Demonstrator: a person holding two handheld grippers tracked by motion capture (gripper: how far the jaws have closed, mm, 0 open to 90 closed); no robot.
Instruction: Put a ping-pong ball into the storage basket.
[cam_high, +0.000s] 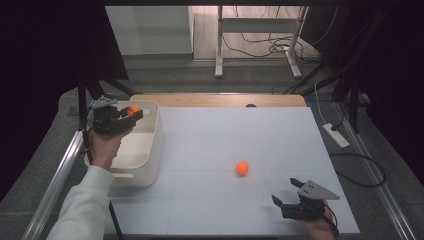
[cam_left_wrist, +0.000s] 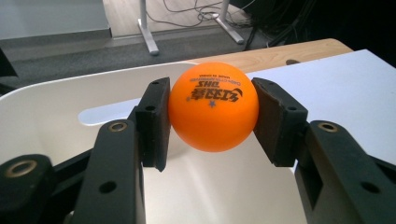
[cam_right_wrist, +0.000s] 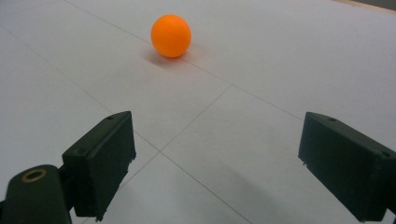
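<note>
Orange ball (cam_left_wrist: 213, 106) — print upside down, clamped in left hand-held gripper (cam_left_wrist: 211, 116), over white bin (cam_left_wrist: 42, 116)

Orange ball (cam_left_wrist: 213, 106) with dark print, second orange ball (cam_high: 242, 168), white bin (cam_high: 150, 150), white table (cam_high: 240, 135)

1. The bin (cam_high: 145, 165) sits on the counter (cam_high: 225, 135) at nine o'clock.
2. The left tongs (cam_high: 131, 114) hold one ping-pong ball (cam_high: 134, 109) over the bin.
3. A second ping-pong ball (cam_high: 242, 168) lies at eleven o'clock from the right tongs (cam_high: 285, 192), apart.
</note>
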